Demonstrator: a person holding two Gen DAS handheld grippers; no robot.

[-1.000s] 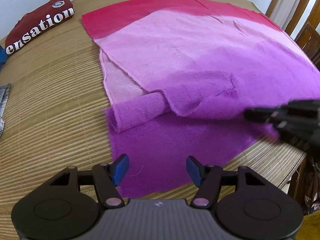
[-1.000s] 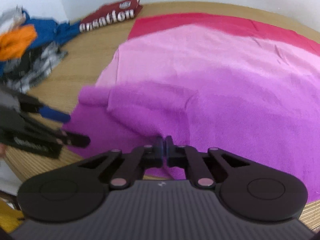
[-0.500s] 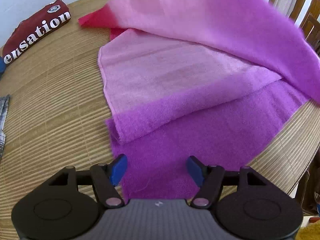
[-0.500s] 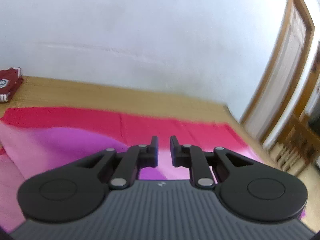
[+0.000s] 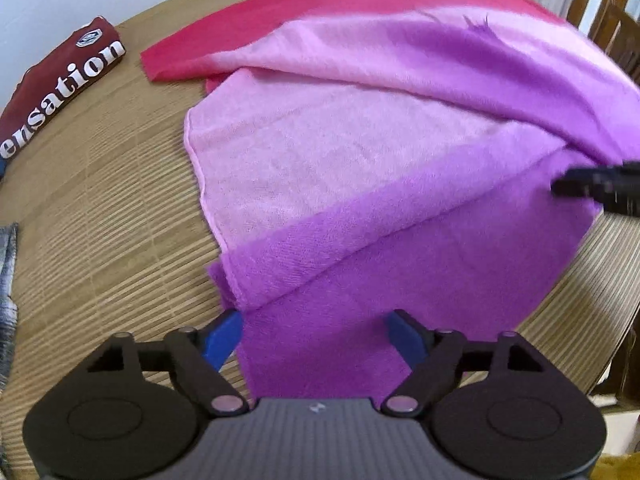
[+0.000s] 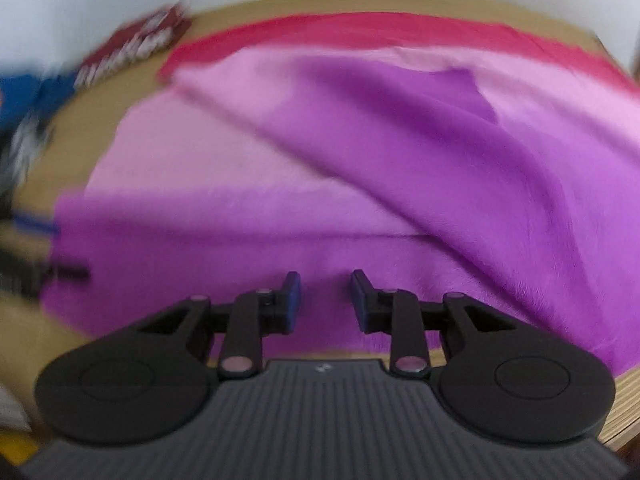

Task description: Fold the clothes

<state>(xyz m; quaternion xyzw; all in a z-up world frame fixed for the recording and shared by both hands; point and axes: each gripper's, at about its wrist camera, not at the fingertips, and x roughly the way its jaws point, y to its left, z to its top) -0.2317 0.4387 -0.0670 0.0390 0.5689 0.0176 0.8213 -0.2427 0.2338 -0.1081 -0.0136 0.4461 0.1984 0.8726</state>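
A fleecy cloth (image 5: 360, 184), red at the far edge and fading through pink to purple, lies on the bamboo-mat table (image 5: 100, 208). Its upper layer is thrown back across the far right, baring a pink and purple layer beneath. My left gripper (image 5: 314, 336) hovers over the near purple corner, its jaws opening, with no cloth pinched between the blue pads. My right gripper (image 6: 325, 300) hangs above the near purple edge (image 6: 320, 248), jaws opening, nothing between them. The right gripper (image 5: 600, 190) also shows as a dark blur at the right of the left wrist view.
A folded maroon shirt (image 5: 56, 80) with white lettering lies at the far left of the table. Blue and grey clothes (image 6: 36, 112) are piled left of it. Wooden chair backs (image 5: 612, 12) stand beyond the table's right edge.
The right gripper lifted the cloth's upper layer, flung it back across the far right, let go and came down again over the near edge. The rolled purple fold flattened out. Both jaws widened.
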